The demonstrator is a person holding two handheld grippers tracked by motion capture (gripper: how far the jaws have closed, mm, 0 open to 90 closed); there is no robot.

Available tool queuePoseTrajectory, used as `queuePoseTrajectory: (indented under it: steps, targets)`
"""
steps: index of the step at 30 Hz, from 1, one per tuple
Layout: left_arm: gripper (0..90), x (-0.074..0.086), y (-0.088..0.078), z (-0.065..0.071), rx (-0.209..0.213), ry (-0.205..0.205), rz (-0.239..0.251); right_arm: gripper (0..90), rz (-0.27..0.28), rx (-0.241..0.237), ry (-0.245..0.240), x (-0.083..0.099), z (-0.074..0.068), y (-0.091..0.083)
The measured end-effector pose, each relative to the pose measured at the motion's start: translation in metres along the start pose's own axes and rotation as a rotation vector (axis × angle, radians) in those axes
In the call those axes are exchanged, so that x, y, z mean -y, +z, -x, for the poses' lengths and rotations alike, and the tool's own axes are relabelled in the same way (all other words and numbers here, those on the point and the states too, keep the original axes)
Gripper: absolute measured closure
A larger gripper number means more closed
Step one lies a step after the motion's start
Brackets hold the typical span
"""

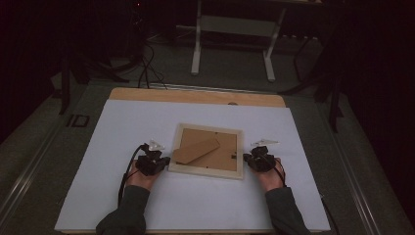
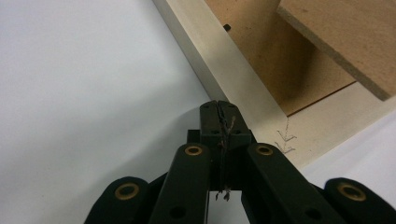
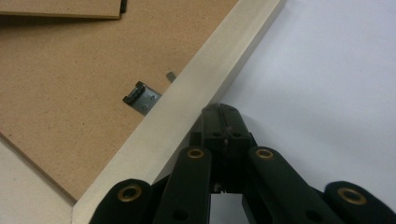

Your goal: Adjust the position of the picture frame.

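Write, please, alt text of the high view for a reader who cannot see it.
A pale wooden picture frame lies face down, its brown fibreboard back up, on a white sheet. The left gripper and right gripper, both shut, flank its sides.

Pale wooden frame (image 1: 207, 151) face-down, flat

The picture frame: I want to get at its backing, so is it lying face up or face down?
Face down. The picture frame shows its brown backing board, the stand flap and a metal clip.
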State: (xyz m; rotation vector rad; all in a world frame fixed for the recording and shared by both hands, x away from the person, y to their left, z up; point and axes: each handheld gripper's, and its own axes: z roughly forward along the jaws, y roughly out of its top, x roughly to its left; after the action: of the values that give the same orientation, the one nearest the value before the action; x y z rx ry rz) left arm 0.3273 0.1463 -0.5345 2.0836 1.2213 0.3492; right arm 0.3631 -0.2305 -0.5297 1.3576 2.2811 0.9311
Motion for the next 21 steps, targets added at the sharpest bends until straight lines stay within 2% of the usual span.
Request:
queuePoseTrajectory:
  steps: [7, 12, 16, 21]
  targets:
    - [90.0, 0.003, -0.004, -0.003, -0.022, -0.024, -0.004, 90.0, 0.013, -0.009, 0.014, -0.003, -0.005, 0.005]
    - [90.0, 0.004, -0.006, -0.004, -0.029, -0.013, -0.010, 90.0, 0.014, -0.018, 0.007, -0.004, -0.008, 0.006]
    - [90.0, 0.004, -0.006, -0.004, -0.027, -0.017, -0.010, 90.0, 0.019, -0.037, 0.014, 0.000, -0.007, 0.004]
    - [90.0, 0.006, -0.008, -0.005, -0.008, -0.025, -0.012, 90.0, 0.013, -0.040, -0.001, 0.003, -0.010, 0.000]
